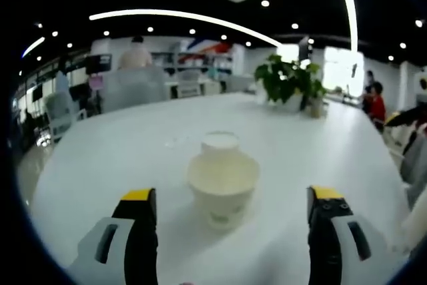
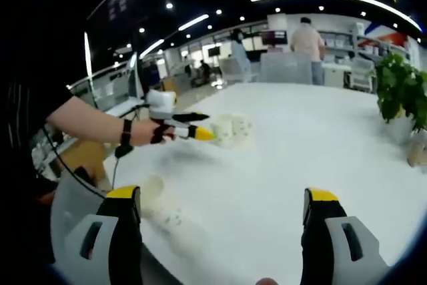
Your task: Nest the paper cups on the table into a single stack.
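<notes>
While the near paper cup (image 1: pixel 223 185) stands upright on the white table (image 1: pixel 120 158), mouth up, a second cup (image 1: pixel 220 142) stands just behind it. A third cup (image 2: pixel 160 199) lies tipped, mouth toward the table's edge. Left gripper (image 1: pixel 230 221) and right gripper (image 2: pixel 220 221) both gape wide, holding nothing.

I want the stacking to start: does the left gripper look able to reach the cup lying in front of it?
Probably yes: the left gripper is open, and the cup lies between its jaw tips on bare table.
</notes>
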The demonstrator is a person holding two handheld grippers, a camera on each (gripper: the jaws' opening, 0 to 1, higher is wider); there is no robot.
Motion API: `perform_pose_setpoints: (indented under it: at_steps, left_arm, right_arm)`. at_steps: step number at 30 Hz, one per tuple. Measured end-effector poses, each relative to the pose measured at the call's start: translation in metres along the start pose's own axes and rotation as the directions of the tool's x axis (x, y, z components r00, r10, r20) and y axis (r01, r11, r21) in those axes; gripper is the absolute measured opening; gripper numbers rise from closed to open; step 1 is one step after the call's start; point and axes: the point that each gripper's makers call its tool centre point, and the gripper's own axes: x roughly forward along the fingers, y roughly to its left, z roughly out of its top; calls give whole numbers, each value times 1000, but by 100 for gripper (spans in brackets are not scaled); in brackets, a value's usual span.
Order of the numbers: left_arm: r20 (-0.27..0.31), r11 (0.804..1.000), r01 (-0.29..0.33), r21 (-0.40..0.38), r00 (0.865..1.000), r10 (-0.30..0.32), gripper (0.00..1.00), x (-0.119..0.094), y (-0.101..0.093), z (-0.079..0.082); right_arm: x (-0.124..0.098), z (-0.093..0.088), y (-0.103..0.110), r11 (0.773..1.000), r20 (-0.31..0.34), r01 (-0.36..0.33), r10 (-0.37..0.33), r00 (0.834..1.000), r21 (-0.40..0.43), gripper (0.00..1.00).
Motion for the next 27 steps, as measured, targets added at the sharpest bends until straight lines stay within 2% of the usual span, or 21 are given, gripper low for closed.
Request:
perform_pose_setpoints:
  at_steps: [7,14,16,19,23,27]
  left_arm:
    - [0,1000,2,5,1000,-2,89,9,3,-1]
    - [21,999,14,47,1000,-15,77,18,3,6]
    - [23,1000,23,8,999,-23,77,21,2,6]
    - [15,1000,19,19,1000,-20,76,24,3,5]
    - [31,1000,16,12,999,-16,68,25,5,8]
    - [18,1000,15,23,1000,-16,61,27,7,6]
  right_arm:
    - [-3,4,1,1000,13,16,-16,1000,11,100]
    - [-4,2,2,999,10,21,-21,1000,25,100]
    - [-5,2,2,999,8,19,-19,1000,35,100]
    - [-6,4,1,999,16,19,-20,1000,44,100]
    - [-6,4,-1,998,22,22,-24,999,51,100]
    - [-7,4,0,998,22,14,-16,1000,55,100]
